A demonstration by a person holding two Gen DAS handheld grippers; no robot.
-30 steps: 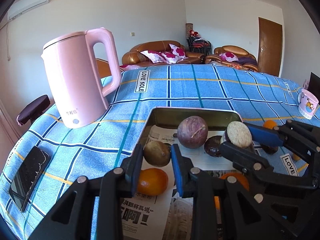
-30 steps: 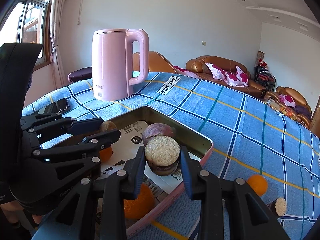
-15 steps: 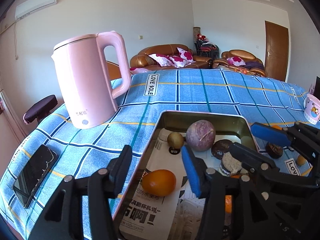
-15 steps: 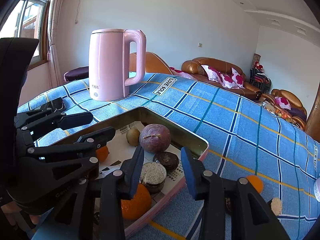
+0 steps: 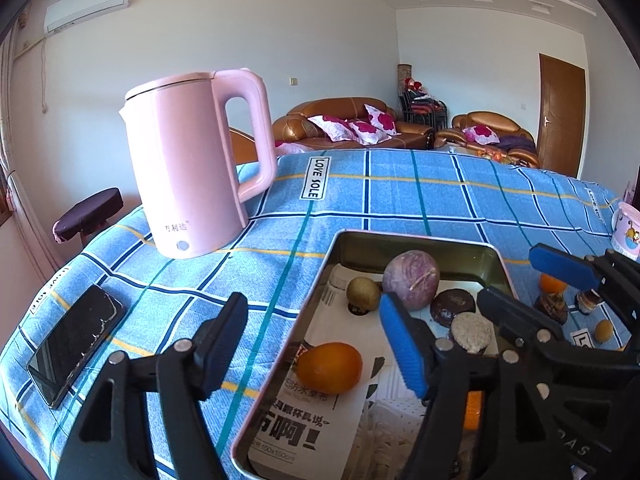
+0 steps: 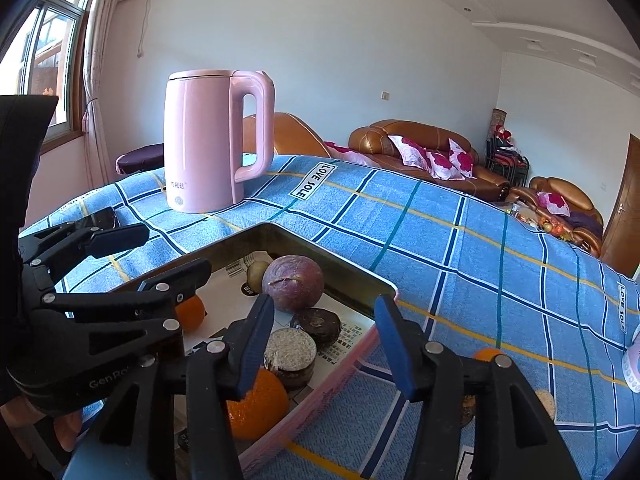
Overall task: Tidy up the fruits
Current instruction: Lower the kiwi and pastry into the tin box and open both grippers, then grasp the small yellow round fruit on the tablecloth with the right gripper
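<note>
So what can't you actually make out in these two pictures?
- Second orange, left view: mostly hidden behind the right gripper.
- Small fruits on the cloth, left view: too small to name.
- Tray near end, right view: covered by both grippers.
- Mug, left view: cut off by the edge.

White walls (image 5: 320, 40) and ceiling, sunlit from a curtained window (image 6: 44, 52) on the left. An air conditioner (image 5: 86, 6) hangs high on the wall. Brown leather sofas (image 5: 352, 124) with floral cushions stand at the back, beside what may be stacked chairs (image 5: 424, 108). A brown wooden door (image 5: 560, 116) stands right.
</note>
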